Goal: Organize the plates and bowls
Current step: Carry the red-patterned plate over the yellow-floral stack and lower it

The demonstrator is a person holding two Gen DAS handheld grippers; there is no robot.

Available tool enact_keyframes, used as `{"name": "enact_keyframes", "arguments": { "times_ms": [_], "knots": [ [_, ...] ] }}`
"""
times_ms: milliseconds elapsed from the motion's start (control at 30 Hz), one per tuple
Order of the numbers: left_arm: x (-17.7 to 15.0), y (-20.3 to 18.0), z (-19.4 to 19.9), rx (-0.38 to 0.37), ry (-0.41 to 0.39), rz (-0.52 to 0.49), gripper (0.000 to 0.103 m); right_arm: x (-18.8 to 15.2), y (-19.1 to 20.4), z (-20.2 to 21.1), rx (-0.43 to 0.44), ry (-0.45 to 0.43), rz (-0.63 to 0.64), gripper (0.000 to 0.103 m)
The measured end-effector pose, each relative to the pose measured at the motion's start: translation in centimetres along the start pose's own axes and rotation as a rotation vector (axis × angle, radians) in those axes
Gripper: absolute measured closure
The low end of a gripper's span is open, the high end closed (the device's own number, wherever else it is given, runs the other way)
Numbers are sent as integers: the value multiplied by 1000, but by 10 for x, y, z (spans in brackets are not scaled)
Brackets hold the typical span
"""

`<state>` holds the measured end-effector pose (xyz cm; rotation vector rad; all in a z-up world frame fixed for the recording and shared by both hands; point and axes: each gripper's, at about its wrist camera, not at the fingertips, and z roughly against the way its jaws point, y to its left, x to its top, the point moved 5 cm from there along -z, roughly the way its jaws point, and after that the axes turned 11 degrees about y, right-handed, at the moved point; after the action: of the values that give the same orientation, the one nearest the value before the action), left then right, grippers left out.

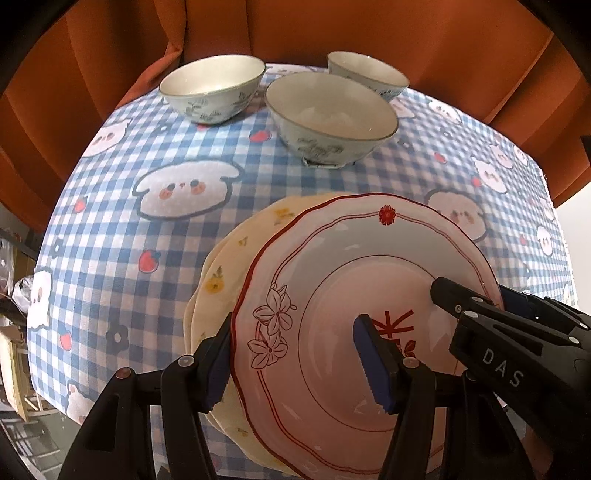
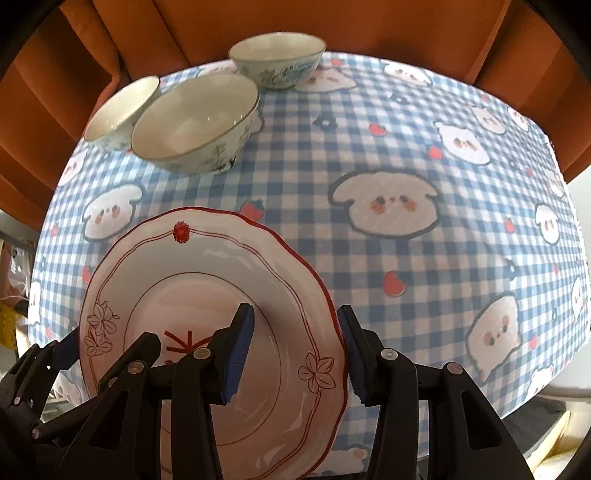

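Note:
A pink plate with a red rim [image 1: 332, 280] lies on a cream plate with yellow flowers [image 1: 229, 266] near the table's front edge. My left gripper [image 1: 295, 365] is open, its fingers either side of the pink plate's left rim. My right gripper [image 2: 295, 354] is open, its fingers either side of the same plate's right rim [image 2: 207, 280]; its tip also shows in the left wrist view [image 1: 447, 291]. Three pale bowls with blue-grey floral print stand at the far side: one left [image 1: 212, 86], one middle [image 1: 330, 116], one far right [image 1: 367, 74].
The table has a blue checked cloth with cartoon dogs and strawberries [image 2: 406, 155]. An orange curtain [image 1: 295, 26] hangs behind the table. The table's edges fall off at left [image 1: 40, 325] and right [image 2: 576, 295].

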<state>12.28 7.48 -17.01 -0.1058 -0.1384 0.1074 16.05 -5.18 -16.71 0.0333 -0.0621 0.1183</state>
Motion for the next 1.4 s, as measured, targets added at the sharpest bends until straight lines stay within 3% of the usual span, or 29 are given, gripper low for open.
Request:
{"name": "enact_keyframes", "arguments": {
  "times_ms": [633,833,900,1133,1233,1400],
  "knots": [
    [0,-7,-11,58,3,-66,41,-7,-7,-11,-18,29,-19,53],
    [-1,-8,-12,73,-11,-63,41,-24,-24,6,38,18,-82,71],
    [-1,-8,-11,80,-14,-58,41,-26,-21,11,38,1,-66,82],
    [0,-11,-9,166,-34,-60,38,-26,-17,9,38,-3,-55,82],
    [-2,-11,-14,270,-30,-78,38,-24,-15,6,62,7,-48,84],
    [-1,-3,-9,225,-32,-34,37,-20,-7,4,42,-11,-13,84]
  ]
}}
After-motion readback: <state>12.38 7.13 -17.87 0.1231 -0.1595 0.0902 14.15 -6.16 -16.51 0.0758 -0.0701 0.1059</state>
